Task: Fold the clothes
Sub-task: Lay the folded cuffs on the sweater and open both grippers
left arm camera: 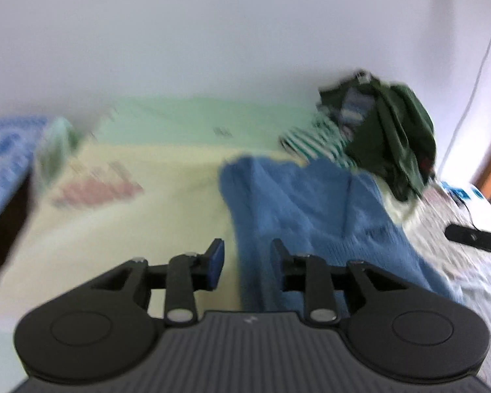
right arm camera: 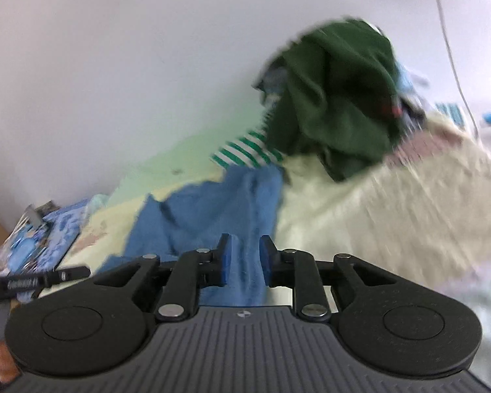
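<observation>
A blue knitted sweater (left arm camera: 298,203) lies spread on a bed covered by a pale yellow sheet (left arm camera: 131,229). My left gripper (left arm camera: 248,262) hovers over the sweater's left edge, its fingers apart with nothing pinched between the pads. In the right wrist view the same sweater (right arm camera: 212,203) runs under my right gripper (right arm camera: 245,258). Its blue pads stand a little apart, and the cloth shows through the gap without being pressed. Both views are blurred.
A heap of clothes, with a dark green garment (right arm camera: 337,98) on top and a green-and-white striped one (right arm camera: 242,150) below, sits against the white wall. A cream blanket (right arm camera: 376,213) lies to the right. Blue patterned fabric (left arm camera: 3,157) lies at the bed's left end. A cable (left arm camera: 474,82) hangs on the wall.
</observation>
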Demonstrator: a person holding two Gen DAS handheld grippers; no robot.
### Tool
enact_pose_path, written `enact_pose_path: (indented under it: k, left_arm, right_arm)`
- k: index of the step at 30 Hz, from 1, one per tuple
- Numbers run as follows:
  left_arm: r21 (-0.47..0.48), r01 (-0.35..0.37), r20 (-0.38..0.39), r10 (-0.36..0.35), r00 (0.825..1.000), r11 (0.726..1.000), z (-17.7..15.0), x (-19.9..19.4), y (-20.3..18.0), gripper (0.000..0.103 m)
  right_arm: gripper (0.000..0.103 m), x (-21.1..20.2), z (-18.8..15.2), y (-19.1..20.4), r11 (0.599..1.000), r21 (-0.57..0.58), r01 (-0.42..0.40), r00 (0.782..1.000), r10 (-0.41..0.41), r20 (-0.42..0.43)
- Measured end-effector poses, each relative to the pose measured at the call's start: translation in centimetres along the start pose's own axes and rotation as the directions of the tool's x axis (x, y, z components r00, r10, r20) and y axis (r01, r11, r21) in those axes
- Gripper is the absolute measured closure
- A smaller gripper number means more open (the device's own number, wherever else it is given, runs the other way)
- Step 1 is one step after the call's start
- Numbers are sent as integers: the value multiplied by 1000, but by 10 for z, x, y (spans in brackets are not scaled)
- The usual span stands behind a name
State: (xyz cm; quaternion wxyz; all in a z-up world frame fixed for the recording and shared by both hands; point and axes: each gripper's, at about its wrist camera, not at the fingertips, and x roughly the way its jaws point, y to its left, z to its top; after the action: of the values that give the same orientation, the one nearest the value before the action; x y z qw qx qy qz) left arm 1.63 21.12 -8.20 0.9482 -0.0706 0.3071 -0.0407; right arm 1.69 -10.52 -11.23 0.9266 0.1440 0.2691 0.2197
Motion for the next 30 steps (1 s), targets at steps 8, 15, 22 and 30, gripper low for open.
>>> enact_pose_path:
  k: [8,15,22,30]
  left_arm:
    - [69,61,-47,-58,997,996,-16,22,-55,71]
    - [154,-27,-14,30,999,988,-43,48,-56,67]
    - [166,-25,52,17,999,986,-30,0,-51,68]
    - [205,32,-81,-16,997,978,-78,-26,-61,63]
  right_arm:
    - [82,49,-20,51,965,-255,-58,994,31,-109]
    - [95,63,-25,6,981,-195,-3,997,-13,-82]
    - [90,7,-10,26,975,-221,-24,998,12,-57]
    - [88,-31,-60,60,938,-324,-124,982,70,-173]
